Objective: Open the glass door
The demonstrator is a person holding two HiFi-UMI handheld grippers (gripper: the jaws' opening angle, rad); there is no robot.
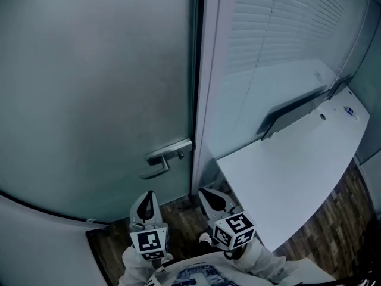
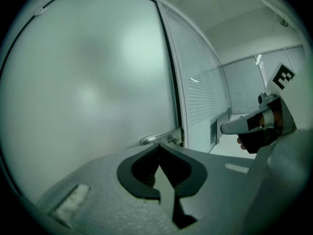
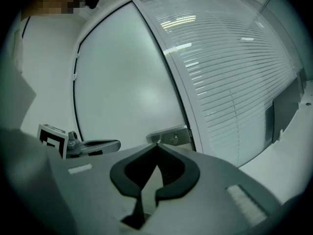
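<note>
Wood floor [image 1: 178, 216] runs up to a frosted glass door [image 1: 95, 88], which fills the head view from 9 to 12 o'clock and stands shut against its frame [image 1: 205, 100]. Blinds [image 1: 286, 22] hang at 1 o'clock and a white desk [image 1: 297, 177] sits at 3 o'clock. The metal lever [image 1: 162, 159] is at the door's 5 o'clock corner, its plate beside the frame and its arm reaching toward 8 o'clock. My left claw [image 1: 149, 195] has its tips pressed together on nothing, and the lever lies at its 12 o'clock, near but apart. My right claw [image 1: 205, 190] is also pinched closed and empty, with the lever at about its 11 o'clock. I judge the door to be heavy and rigid, so it should swing as one slab and resist a quick tug. The pane itself looks smooth, offers no purchase and would take a knock badly, so I keep the claws off the glass. The lever looks like polished metal, hard and likely slippery. I would spread one claw and take it near the free end, where the leverage is best, then press down. I cannot tell from these views which way the door swings.
</note>
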